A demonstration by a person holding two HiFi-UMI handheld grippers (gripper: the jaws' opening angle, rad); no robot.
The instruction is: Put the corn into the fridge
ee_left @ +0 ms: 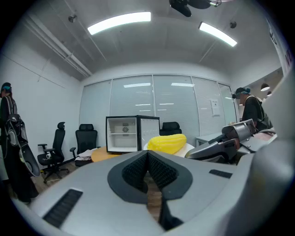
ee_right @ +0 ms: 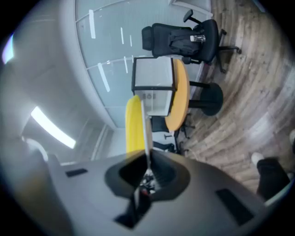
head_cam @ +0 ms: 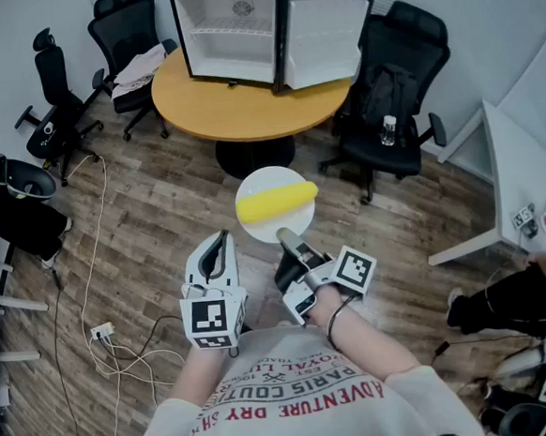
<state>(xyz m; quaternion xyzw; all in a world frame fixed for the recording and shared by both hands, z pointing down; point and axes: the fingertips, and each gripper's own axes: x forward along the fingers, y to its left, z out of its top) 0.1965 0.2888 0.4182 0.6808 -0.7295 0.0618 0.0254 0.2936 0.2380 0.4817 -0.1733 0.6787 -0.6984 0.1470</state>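
A yellow corn cob (head_cam: 276, 201) lies on a round white plate (head_cam: 268, 177) held in the air in front of me. My right gripper (head_cam: 287, 237) is shut on the plate's near rim; in the right gripper view the plate (ee_right: 146, 133) shows edge-on between the jaws, with the corn (ee_right: 134, 124) beside it. My left gripper (head_cam: 221, 240) hangs just left of the plate, shut and holding nothing. In the left gripper view its pads (ee_left: 156, 168) meet, and the corn (ee_left: 168, 142) shows beyond them. The small fridge (head_cam: 231, 37) stands on the round table with its door (head_cam: 325, 39) swung open.
The round wooden table (head_cam: 245, 106) on a black pedestal carries the fridge. Black office chairs (head_cam: 395, 90) stand right of it and others (head_cam: 128, 45) left. Cables (head_cam: 101, 301) lie on the wood floor at left. A white desk (head_cam: 524, 174) is at right.
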